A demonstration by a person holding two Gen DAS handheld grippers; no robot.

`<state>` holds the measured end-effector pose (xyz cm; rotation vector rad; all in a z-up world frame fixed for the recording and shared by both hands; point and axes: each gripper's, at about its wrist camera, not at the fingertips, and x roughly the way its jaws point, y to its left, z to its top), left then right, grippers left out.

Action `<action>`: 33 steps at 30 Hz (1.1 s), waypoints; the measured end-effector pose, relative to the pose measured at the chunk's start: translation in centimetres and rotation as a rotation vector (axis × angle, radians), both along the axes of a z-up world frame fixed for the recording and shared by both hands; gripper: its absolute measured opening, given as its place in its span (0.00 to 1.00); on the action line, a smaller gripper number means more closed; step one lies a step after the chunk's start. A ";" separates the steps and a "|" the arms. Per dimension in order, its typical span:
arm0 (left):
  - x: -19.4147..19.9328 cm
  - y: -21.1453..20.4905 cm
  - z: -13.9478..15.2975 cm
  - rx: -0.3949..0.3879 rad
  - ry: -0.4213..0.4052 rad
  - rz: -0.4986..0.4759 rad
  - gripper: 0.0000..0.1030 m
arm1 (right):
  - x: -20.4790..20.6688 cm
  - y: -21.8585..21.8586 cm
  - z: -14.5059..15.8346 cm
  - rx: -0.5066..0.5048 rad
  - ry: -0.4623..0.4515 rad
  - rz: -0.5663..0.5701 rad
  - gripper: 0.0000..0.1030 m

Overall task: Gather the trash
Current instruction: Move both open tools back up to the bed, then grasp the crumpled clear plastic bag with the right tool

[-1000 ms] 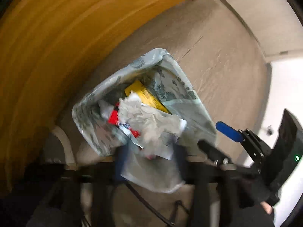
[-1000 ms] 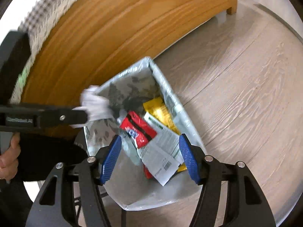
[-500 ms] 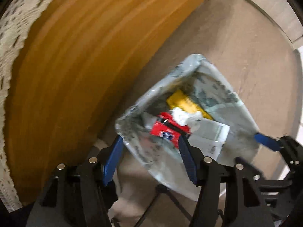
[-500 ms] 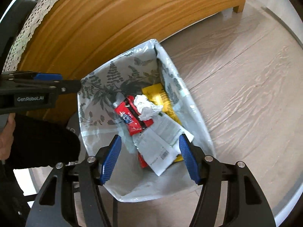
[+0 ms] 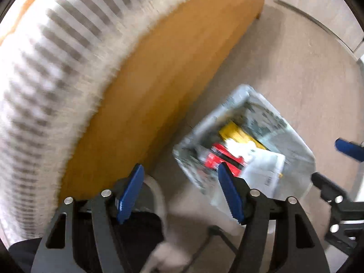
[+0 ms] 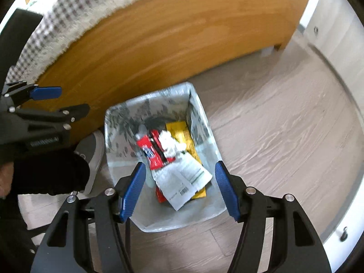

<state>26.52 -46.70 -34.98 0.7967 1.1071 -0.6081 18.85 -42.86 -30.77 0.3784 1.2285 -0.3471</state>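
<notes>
A leaf-patterned trash bin (image 6: 200,122) (image 5: 295,136) stands on the floor beside a wooden table side. Inside lie a red wrapper (image 6: 152,150), a yellow packet (image 6: 182,132), a crumpled white tissue (image 6: 169,144) and a white printed pouch (image 6: 184,179). My right gripper (image 6: 179,184) hangs high over the bin, open, nothing between its blue pads. My left gripper (image 5: 179,193) is above the bin's left side, its jaws opening and empty; the blurred trash (image 5: 227,157) shows past its right finger. In the right wrist view my left gripper (image 6: 59,100) reaches in from the left edge.
The wooden table side (image 6: 170,41) carries a checked fringed cloth (image 6: 75,11) on top. A grey shoe (image 6: 91,150) and a dark sleeve (image 6: 45,170) are left of the bin. Wood-look floor (image 6: 284,125) spreads to the right up to a white wall base (image 6: 336,52).
The left gripper let the crumpled tissue fall into the bin. Both grippers then rose, so the bin looks smaller and the cloth on the table has come into view.
</notes>
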 end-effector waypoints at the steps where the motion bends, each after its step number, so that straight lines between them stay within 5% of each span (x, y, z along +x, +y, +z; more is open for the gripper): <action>1: 0.0 0.3 0.9 -0.018 -0.024 0.002 0.63 | 0.3 0.2 0.7 -0.011 -0.007 0.006 0.59; 5: 0.3 2.3 4.9 -0.104 -0.134 0.071 0.63 | 1.2 1.2 4.8 -0.083 -0.063 0.037 0.63; 10: 1.5 7.3 11.8 -0.377 -0.156 0.231 0.63 | 1.6 2.3 10.2 -0.187 -0.149 0.049 0.63; 16: 1.8 12.1 18.9 -0.459 -0.255 0.200 0.63 | 2.9 4.1 17.9 -0.302 -0.294 0.069 0.63; 19: 1.9 16.7 22.1 -0.498 -0.351 0.204 0.77 | 3.7 5.4 21.6 -0.326 -0.388 0.068 0.66; 26: 5.3 27.7 25.8 -0.530 -0.478 0.309 0.82 | 9.3 11.2 27.7 -0.306 -0.613 0.115 0.71; 33: 10.9 36.3 26.3 -0.676 -0.449 0.534 0.85 | 16.7 17.7 28.5 -0.276 -0.642 0.281 0.71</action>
